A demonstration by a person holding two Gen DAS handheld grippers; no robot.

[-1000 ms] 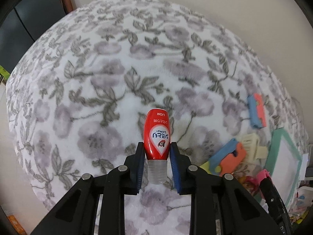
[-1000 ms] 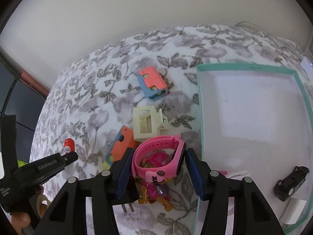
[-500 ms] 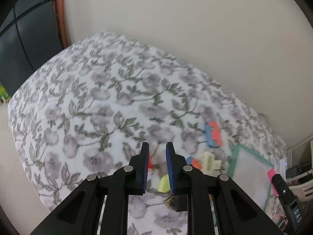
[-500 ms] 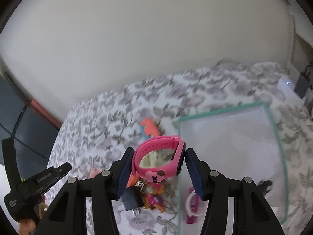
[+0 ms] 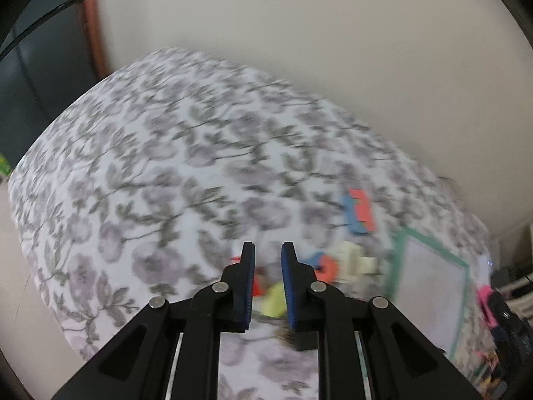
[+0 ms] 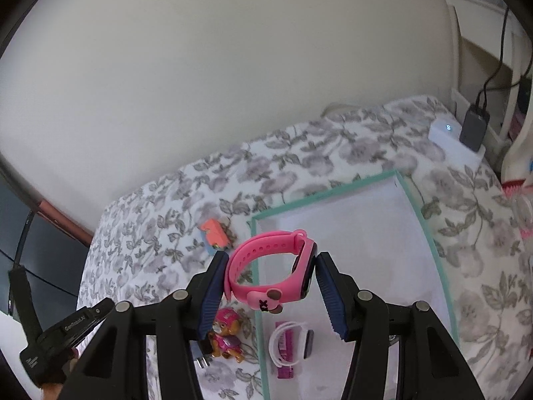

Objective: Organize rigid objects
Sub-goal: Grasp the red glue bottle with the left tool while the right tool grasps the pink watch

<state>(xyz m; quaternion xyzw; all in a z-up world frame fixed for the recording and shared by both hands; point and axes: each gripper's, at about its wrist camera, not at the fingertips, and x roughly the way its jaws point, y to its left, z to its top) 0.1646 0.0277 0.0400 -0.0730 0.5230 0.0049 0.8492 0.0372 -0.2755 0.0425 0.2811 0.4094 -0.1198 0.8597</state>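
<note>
My right gripper is shut on a pink kids' watch, held in the air above the near left edge of a white tray with a teal rim. A white watch lies inside the tray. My left gripper is empty, its jaws a small gap apart, raised above the flowered bed. The red bottle lies on the bed below it, mostly hidden by the fingers. The left wrist view is blurred.
On the bed left of the tray lie a blue-and-orange toy, a pink pup figure, a cream block, a yellow piece. A white box and a dark charger with cables sit at the far right. A wall lies behind.
My left gripper let go of the red bottle and rose away from the bed. My right gripper lifted the pink watch and moved right, over the tray's edge.
</note>
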